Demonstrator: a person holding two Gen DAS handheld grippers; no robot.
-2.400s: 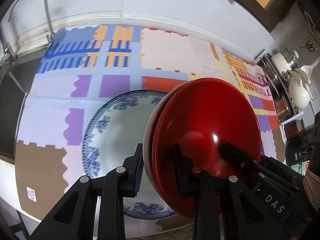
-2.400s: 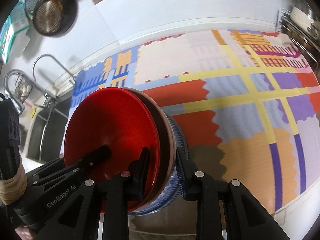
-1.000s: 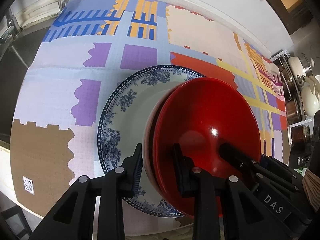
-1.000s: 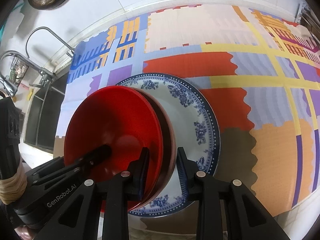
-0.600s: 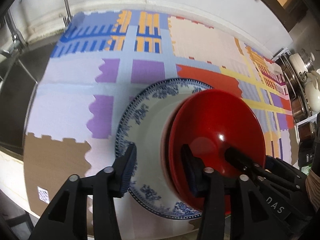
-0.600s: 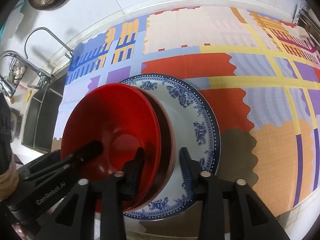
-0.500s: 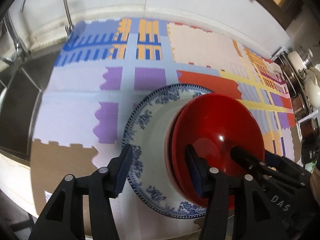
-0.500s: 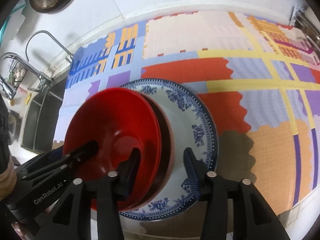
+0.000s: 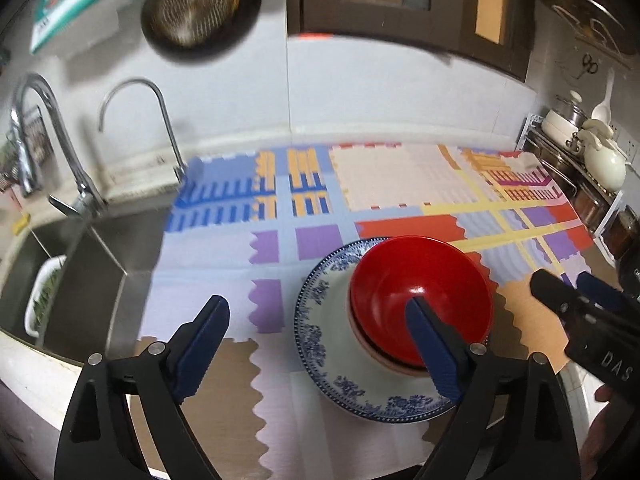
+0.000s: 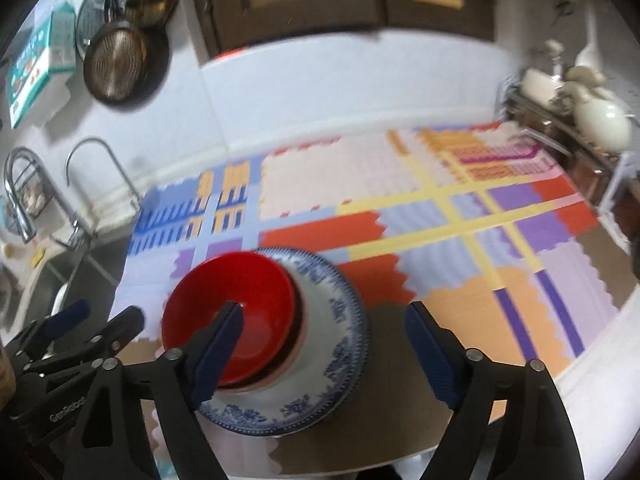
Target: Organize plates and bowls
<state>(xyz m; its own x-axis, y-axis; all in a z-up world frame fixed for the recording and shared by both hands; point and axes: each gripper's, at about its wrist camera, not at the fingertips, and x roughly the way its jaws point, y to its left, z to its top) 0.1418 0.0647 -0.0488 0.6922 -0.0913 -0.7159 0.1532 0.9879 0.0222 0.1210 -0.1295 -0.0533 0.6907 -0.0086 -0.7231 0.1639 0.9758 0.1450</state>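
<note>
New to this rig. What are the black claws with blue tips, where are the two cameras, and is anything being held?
There is no robot: a person holds a two-finger gripper in each hand, with a fisheye camera on each looking along its fingers. One picture is from the left gripper, the other from the right gripper; each also catches the other gripper at its edge. On the patterned mat sits a blue-and-white plate carrying a red bowl nested in a pinkish bowl. A kitchen sink lies to the left. Both grippers' jaws have just been opening and stand wide; nothing is held.
</note>
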